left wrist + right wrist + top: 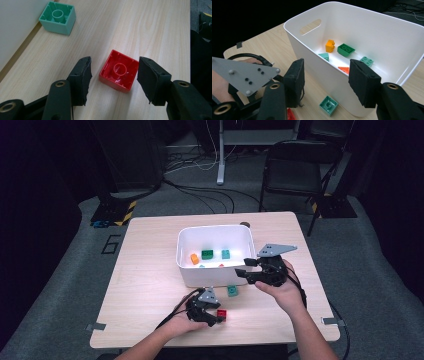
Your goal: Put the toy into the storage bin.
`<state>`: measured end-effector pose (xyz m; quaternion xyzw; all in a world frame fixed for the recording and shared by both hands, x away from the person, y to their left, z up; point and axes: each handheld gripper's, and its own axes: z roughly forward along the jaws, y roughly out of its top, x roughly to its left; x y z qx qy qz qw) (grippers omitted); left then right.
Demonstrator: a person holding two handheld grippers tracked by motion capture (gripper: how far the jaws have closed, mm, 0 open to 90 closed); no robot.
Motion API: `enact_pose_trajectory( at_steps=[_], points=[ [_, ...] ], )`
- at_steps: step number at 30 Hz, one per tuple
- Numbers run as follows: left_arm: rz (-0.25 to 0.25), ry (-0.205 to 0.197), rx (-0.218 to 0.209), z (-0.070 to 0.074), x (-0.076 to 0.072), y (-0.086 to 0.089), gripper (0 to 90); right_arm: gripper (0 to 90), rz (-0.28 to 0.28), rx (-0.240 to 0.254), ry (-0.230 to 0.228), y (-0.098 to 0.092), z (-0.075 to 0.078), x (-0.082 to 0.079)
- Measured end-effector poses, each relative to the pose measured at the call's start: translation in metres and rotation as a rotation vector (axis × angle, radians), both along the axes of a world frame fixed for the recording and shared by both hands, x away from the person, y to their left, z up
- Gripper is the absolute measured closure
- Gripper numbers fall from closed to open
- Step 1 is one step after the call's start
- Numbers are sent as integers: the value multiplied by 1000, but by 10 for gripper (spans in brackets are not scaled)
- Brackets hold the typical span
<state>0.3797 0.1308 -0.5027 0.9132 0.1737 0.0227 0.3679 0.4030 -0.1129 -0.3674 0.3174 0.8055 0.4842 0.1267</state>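
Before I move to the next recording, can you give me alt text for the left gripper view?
A small red plastic building block lies hollow side up on the light wooden table, between the open black jaws of the left gripper, which stand clear of it. A teal plastic block, also hollow side up, lies farther off beside a white bin wall.

Left gripper (212, 312): low, fingers (81, 77) parted, nothing pressed. Right gripper (250, 269): raised, fingers (363, 82) apart, nothing held.
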Motion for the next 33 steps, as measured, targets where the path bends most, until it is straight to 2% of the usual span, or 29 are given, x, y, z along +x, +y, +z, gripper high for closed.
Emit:
enact_pose_trajectory(
  at_steps=[6,11,15,22,24,31,33],
  points=[
    [14,15,7,-4,5,-7,521,460,0,3,-2,0,0,0],
    [19,8,24,-7,7,-9,565,460,0,3,-1,-1,0,0],
    [18,0,38,-8,7,-11,570,460,0,3,-2,-1,0,0],
    [28,-6,33,-7,7,-10,579,460,-4,6,-1,-1,1,0],
    [32,-7,44,-6,8,-8,580,460,-2,5,-5,-1,1,0],
    [60,-5,20,3,10,-3,581,460,-3,4,-3,-2,0,1],
    [60,-8,29,6,11,-2,580,460,-5,4,-2,-1,0,1]
  ],
)
